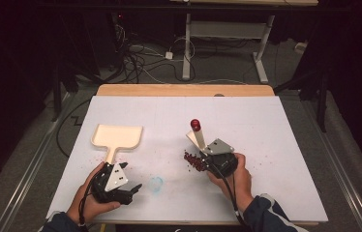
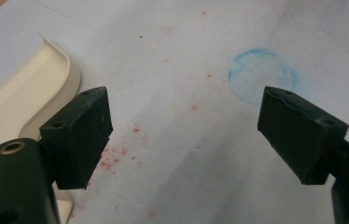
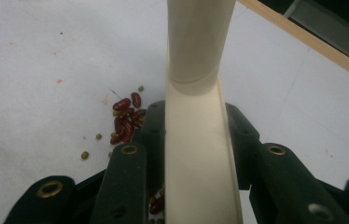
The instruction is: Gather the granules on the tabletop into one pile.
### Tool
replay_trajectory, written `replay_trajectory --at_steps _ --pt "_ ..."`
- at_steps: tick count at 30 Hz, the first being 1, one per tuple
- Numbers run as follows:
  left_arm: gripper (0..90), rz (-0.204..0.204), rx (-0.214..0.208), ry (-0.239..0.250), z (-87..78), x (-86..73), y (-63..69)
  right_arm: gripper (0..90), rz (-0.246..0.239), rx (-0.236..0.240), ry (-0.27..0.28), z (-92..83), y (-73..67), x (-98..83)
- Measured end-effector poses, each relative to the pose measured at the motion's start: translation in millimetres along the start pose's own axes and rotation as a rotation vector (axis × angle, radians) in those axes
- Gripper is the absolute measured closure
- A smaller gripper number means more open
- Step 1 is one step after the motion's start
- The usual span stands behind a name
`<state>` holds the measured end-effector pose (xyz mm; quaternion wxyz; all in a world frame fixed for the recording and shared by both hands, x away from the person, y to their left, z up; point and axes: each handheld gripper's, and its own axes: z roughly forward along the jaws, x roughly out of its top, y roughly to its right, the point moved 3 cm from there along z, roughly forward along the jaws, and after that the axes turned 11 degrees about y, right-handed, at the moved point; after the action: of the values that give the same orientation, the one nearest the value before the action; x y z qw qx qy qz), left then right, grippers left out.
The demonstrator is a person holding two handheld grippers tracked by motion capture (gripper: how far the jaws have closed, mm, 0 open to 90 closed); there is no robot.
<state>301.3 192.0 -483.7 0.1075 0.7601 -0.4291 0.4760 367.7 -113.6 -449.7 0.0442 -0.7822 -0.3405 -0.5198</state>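
The brush [image 1: 197, 134] stands in the right gripper [image 1: 207, 151], near the middle of the table [image 1: 276, 145]: a cream plastic handle with a red knob on top, leaning a little away from the person. It looks light and stiff, smooth enough to twist in a loose pinch, so low on the flat part of the handle, where the jaws now clamp it from both sides, seems the sensible place to hold. The working end is hidden behind the gripper, so how soft it is I cannot tell.

Just beside it lie the beans [image 1: 193, 161], a small heap of dark red ones touching or nearly touching the gripper's front. They would be hard, tiny and quick to roll or skitter if swept briskly.

Further left the dustpan [image 1: 117, 137] lies flat, its handle pointing back toward the left gripper [image 1: 129, 177], whose jaws stand spread with nothing between them. It too looks light and rigid, likely to slide when pushed against; its handle is the natural grip.

The right gripper view adds a few greenish beans [image 3: 85, 155] among the red, unreadable from above. The left gripper view shows a blue ring [image 2: 262, 75] and faint red specks on the table. The high view alone gives the spacing of pan, heap and brush.
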Motion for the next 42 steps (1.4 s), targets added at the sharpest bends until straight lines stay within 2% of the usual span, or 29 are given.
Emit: replay_trajectory --at_steps 5,10,11,13,14,15,19,20,25,26,29,31,34,36,37,42 --pt "17.0 0.001 -0.001 0.002 -0.7 0.1 -0.3 67.5 -0.008 -0.002 0.037 -0.7 2.4 5.9" --pt "17.0 0.003 -0.001 0.000 0.3 0.6 0.4 67.5 -0.011 0.012 0.077 -6.5 13.9 9.0" --pt "17.0 0.003 0.000 0.002 0.3 0.8 0.4 67.5 -0.023 0.064 0.103 -7.4 18.7 10.8" --pt "17.0 0.004 0.001 0.003 0.4 1.1 0.5 67.5 -0.062 0.109 0.137 -4.8 23.5 13.0" --pt "17.0 0.001 0.002 0.002 0.7 1.2 0.7 67.5 -0.062 0.109 0.137 -4.8 23.5 13.0" --pt "17.0 0.000 0.002 0.004 1.1 1.3 0.7 67.5 -0.085 0.125 0.146 -1.9 26.6 13.9" --pt "17.0 -0.003 0.002 0.002 2.6 0.9 -0.3 67.5 -0.174 0.225 0.168 19.6 39.7 18.7" --pt "17.0 -0.003 0.002 0.000 3.0 0.7 -0.8 67.5 -0.199 0.280 0.178 32.8 44.2 19.0" --pt "17.0 -0.006 0.003 -0.008 4.4 -0.2 -3.2 67.5 -0.238 0.334 0.172 55.1 45.9 13.4" --pt "17.0 -0.009 0.002 -0.008 4.8 -0.3 -2.9 67.5 -0.218 0.395 0.191 58.4 46.2 10.5" --pt "17.0 -0.006 -0.002 -0.013 5.3 -0.8 -1.7 67.4 -0.222 0.418 0.197 56.9 44.9 8.9" --pt "17.0 -0.007 -0.004 -0.013 5.5 -0.9 -0.8 67.3 -0.249 0.468 0.203 52.7 42.3 5.3" --pt "17.0 -0.006 -0.008 -0.015 6.1 -1.1 -0.4 67.1 -0.296 0.505 0.214 43.7 38.6 -0.8" --pt "17.0 -0.005 -0.010 -0.020 6.7 -1.1 -0.1 67.1 -0.310 0.534 0.231 36.6 37.5 -4.0" --pt "17.0 -0.004 -0.011 -0.020 6.9 -1.0 0.2 67.1 -0.332 0.568 0.240 29.1 36.7 -6.9" --pt "17.0 -0.004 -0.012 -0.020 6.8 -1.0 0.6 67.0 -0.354 0.596 0.240 17.9 37.6 -13.4"
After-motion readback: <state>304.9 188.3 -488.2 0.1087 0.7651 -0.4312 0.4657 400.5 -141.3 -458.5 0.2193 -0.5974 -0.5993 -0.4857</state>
